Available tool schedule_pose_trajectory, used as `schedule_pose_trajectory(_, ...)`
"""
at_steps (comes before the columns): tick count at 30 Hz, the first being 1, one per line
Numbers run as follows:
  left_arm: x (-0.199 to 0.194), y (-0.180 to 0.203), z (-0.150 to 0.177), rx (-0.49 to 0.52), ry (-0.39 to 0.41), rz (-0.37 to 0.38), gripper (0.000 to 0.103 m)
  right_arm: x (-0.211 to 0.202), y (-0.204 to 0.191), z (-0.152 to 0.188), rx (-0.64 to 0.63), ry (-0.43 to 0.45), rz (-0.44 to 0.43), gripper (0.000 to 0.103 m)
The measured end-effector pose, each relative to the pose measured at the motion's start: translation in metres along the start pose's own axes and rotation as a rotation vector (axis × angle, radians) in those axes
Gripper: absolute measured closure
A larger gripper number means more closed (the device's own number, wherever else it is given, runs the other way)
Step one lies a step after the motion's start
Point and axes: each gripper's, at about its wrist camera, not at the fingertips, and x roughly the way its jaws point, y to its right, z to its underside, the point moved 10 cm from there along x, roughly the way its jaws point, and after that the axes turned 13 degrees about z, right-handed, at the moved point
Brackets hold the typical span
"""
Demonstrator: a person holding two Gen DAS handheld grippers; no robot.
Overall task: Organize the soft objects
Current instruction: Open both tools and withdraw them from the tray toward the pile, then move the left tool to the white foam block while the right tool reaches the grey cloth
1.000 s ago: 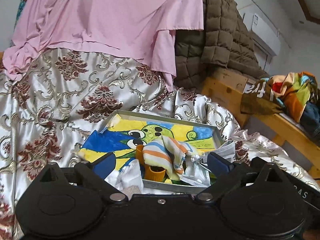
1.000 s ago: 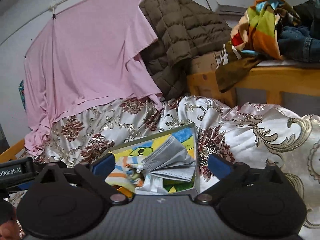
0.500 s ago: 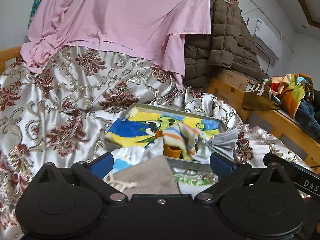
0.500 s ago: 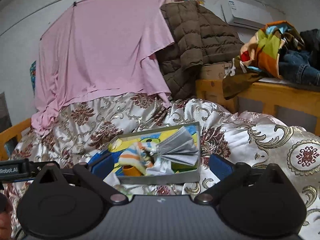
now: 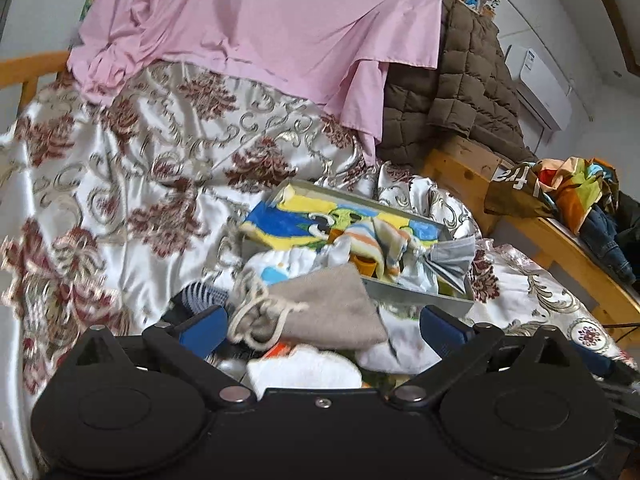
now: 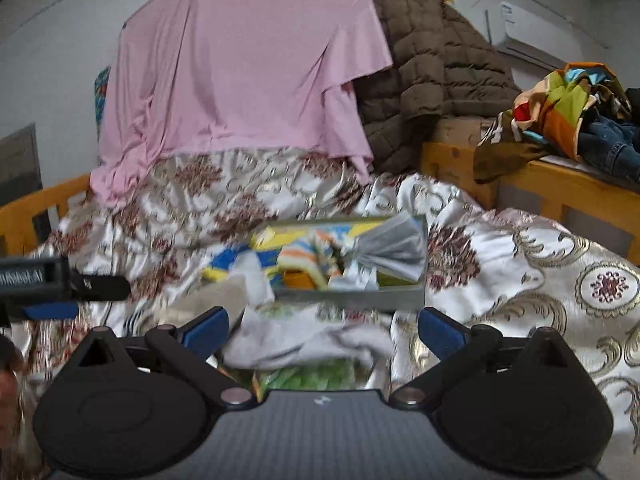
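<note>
A grey tray [image 5: 416, 296] with a bright cartoon cloth lies on the satin bedspread. In it are a striped cloth [image 5: 372, 240], a grey face mask [image 5: 452, 256] and an orange cup [image 5: 364, 266]. Just before the tray lie a grey drawstring pouch [image 5: 320, 312], white cloths [image 5: 304, 368] and a dark striped sock [image 5: 200, 296]. My left gripper [image 5: 322, 328] is open and empty over this pile. My right gripper [image 6: 322, 328] is open and empty, above a white cloth [image 6: 304, 344]; the tray [image 6: 360, 300] is beyond it. The left gripper's body [image 6: 48, 284] shows at the left of the right wrist view.
A pink sheet [image 5: 260, 28] hangs at the back beside a brown quilted jacket [image 5: 452, 92]. A wooden bed frame [image 5: 560, 240] with piled clothes [image 5: 576, 188] stands at right. A wooden rail [image 6: 36, 212] borders the left.
Both grippers have pulled back from the tray, which now looks farther off. The pile of pouch, white cloths and sock in front of the tray has come into view.
</note>
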Motion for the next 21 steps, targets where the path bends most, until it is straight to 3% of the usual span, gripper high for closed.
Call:
schedule_pose_trajectory(9, -0.015, -0.023, 0.019, -0.026, -0.029, -0.018, 0.001, -0.012, -0.036, 0.024, -0.131, -0.037, -0.055, 0.000)
schedule_pose_trajectory(21, -0.002, -0.045, 0.052, 0.027, -0.138, -0.037, 0.001, 0.001, -0.064, 0.043, -0.245, -0.089, -0.092, 0.000)
